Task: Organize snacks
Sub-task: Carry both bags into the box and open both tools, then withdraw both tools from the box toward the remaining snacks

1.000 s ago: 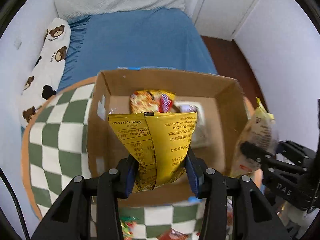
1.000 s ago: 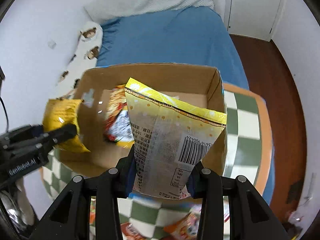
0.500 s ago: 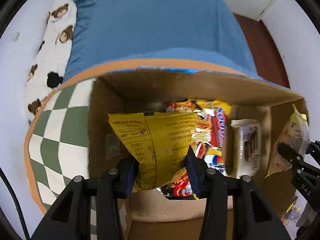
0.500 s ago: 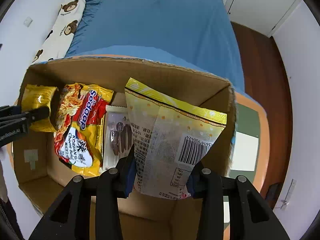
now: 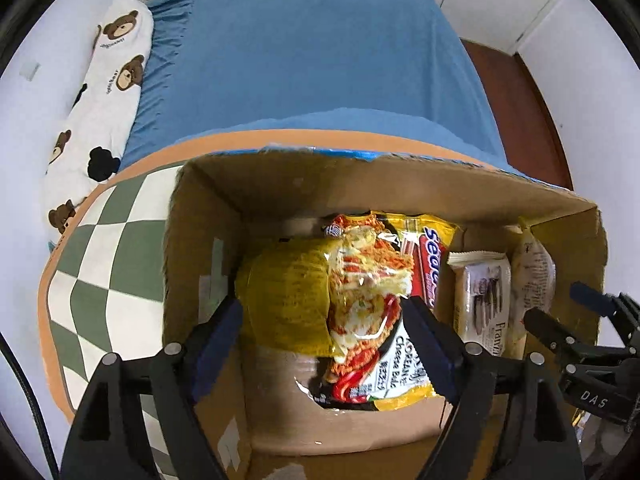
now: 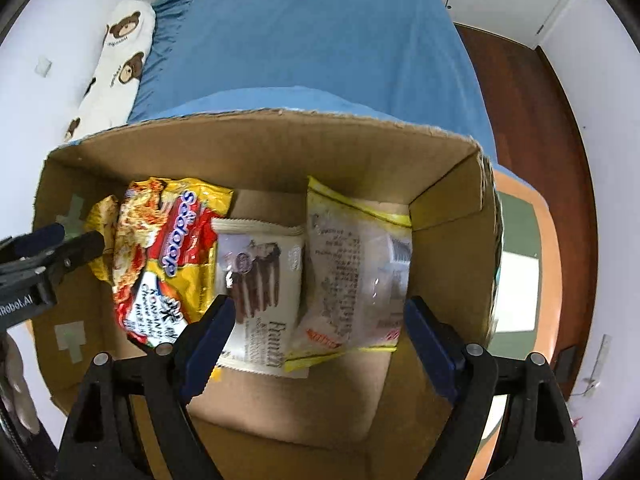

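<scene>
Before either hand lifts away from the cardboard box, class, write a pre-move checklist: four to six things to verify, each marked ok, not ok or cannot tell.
1. Left tongs open, pads off the yellow packet: ok; the jaws have just been opening.
2. Right tongs open, clear of the pale barcode packet: ok; these too have just been opening.
3. Both packets lie inside the cardboard box: ok.
4. Noodle packet and chocolate biscuit packet in the box between them: ok.
5. Packets lying flat: not ok; they overlap and lean.
6. Snacks left outside on the checked table: cannot tell.
</scene>
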`<state>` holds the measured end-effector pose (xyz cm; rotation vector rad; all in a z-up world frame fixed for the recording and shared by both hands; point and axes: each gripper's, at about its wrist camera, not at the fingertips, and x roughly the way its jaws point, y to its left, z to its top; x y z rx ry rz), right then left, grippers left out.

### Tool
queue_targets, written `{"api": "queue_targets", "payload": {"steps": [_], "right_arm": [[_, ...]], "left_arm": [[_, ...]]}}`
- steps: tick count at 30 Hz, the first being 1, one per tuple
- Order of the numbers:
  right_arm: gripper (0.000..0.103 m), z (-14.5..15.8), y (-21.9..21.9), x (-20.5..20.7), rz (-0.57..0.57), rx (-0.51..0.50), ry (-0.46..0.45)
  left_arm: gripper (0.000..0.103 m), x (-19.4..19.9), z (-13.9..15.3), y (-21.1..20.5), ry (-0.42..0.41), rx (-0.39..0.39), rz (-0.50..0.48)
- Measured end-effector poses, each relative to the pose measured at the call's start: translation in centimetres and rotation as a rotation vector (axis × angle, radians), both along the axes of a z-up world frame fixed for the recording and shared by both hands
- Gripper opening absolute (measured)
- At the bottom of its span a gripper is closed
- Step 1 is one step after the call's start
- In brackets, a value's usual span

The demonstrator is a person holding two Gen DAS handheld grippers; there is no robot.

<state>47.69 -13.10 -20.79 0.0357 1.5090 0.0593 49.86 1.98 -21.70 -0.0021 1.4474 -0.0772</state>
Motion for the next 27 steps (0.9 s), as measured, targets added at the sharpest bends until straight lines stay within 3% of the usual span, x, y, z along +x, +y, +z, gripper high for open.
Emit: {"api": "queue_targets", "payload": {"steps": [11, 27], "right_arm": [[0.088, 3.0, 1.5, -7.7, -0.036, -0.004, -0.133], [0.088, 11.1, 2.3, -18.2, -0.037, 0.013, -0.347]], "left_arm": [[0.082, -7.2, 3.7, 0.1, -0.143, -0.042, 0.038], [0.082, -18.3, 10.8, 0.0, -0.332, -0.056, 0.038]]}}
